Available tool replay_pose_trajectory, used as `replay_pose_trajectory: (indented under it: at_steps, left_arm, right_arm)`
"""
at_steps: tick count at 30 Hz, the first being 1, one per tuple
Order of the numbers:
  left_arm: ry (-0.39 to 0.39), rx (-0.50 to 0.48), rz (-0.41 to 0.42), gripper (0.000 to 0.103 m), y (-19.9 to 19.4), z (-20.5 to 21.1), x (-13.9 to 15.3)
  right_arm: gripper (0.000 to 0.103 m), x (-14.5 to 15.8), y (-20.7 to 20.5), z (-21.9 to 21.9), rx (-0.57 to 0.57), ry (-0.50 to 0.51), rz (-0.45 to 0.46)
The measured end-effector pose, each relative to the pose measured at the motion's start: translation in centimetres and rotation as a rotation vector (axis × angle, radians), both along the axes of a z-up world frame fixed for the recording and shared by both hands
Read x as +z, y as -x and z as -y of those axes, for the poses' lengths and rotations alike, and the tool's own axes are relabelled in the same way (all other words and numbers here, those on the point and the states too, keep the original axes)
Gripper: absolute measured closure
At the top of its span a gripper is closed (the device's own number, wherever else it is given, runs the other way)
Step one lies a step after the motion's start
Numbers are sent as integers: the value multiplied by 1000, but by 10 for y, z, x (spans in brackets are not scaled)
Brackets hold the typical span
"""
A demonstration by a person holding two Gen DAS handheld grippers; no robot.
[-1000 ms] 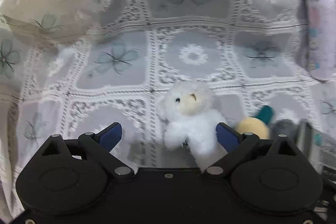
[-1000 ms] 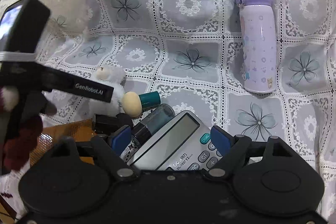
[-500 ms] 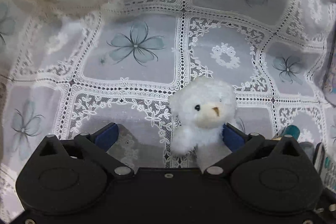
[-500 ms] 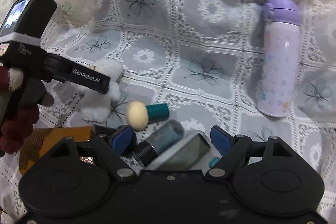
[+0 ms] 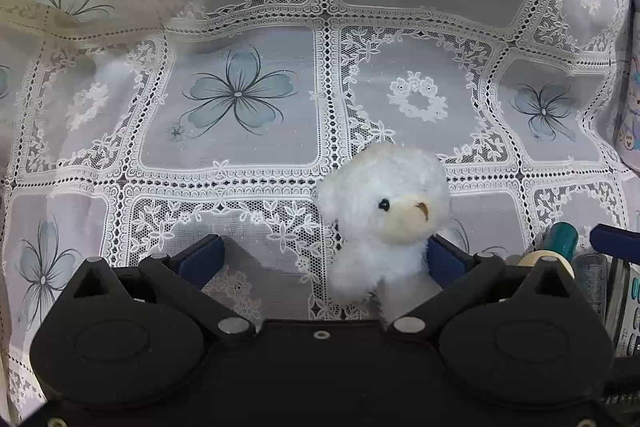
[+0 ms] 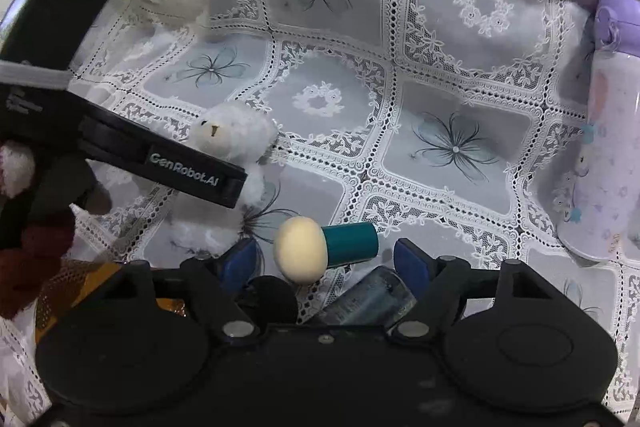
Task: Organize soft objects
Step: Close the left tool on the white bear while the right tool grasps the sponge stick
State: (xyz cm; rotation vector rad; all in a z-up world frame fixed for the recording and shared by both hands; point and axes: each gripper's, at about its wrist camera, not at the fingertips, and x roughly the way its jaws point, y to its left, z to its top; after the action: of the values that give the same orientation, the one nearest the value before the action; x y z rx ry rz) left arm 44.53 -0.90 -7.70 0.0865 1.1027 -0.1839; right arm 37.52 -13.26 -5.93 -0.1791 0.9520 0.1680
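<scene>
Teddy bear (image 5: pixel 384 223): you are straddling it off-centre on the lace tablecloth (image 5: pixel 240 155), touching one finger; closing risks shoving it.
Left gripper (image 5: pixel 316 259): jaws standing wide, gripping nothing.
Right gripper (image 6: pixel 326 261): jaws closing around the makeup sponge (image 6: pixel 320 251), risking it rolling away.

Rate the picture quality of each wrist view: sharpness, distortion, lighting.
Left wrist: sharp on the white plush bear; fisheye bends the lace tablecloth grid; soft, even light. Right wrist: the makeup sponge is crisp, the purple bottle stretches at the rim, dark vignette in the corners.
</scene>
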Motion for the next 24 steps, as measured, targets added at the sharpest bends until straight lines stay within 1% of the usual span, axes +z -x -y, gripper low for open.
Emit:
replay_pose_trajectory:
  at_steps: [4,6,7,10,14,19,24]
  left_arm:
    - [6,-2,5,2,-2,-9,-1]
    - [7,-1,6,2,-1,-11,-1]
    - [7,-2,7,2,0,-11,-3]
    - [12,-2,8,2,2,-13,-2]
    - [18,1,11,2,3,-18,-3]
    - [39,3,31,2,9,-23,-2]
    - [73,26,31,4,16,-28,6]
  right_arm:
    - [33,-5,-6,3,6,-19,-10]
    - [42,-7,-8,5,2,-28,-13]
    - [43,-8,-10,6,8,-38,-16]
    - [44,-8,-12,11,2,-71,-22]
    - [45,-6,-11,16,-12,-94,-6]
    - [45,5,-8,33,-90,-108,39]
    - [45,14,-5,57,-165,-130,64]
